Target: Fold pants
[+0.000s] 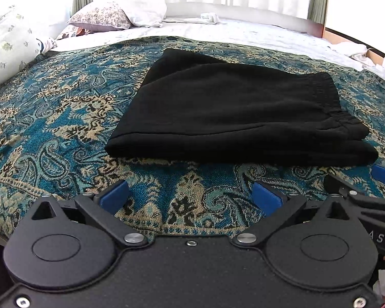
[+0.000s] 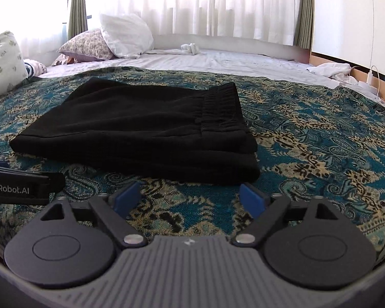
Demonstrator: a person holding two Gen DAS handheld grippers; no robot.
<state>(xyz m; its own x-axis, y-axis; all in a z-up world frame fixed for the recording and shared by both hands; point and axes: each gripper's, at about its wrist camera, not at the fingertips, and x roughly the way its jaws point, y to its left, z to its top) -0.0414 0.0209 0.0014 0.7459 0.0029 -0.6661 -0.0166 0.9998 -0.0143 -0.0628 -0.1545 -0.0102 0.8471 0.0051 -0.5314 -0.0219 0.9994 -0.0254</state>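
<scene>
pants (image 1: 233, 113) folded into thick black fleece rectangle, elastic waistband gathered.

Both your wrist views sit low over the paisley bedspread (image 1: 51, 118), facing the curtained window. Left view: folded black pants (image 1: 233, 113) near, centred. Right view: same pants (image 2: 141, 128) left of centre. Shared: pants, white pillow (image 2: 125, 37), sheet; each view catches the other gripper's edge.

Left gripper (image 1: 191, 197) and right gripper (image 2: 190, 199) side by side, jaws wide apart.
</scene>
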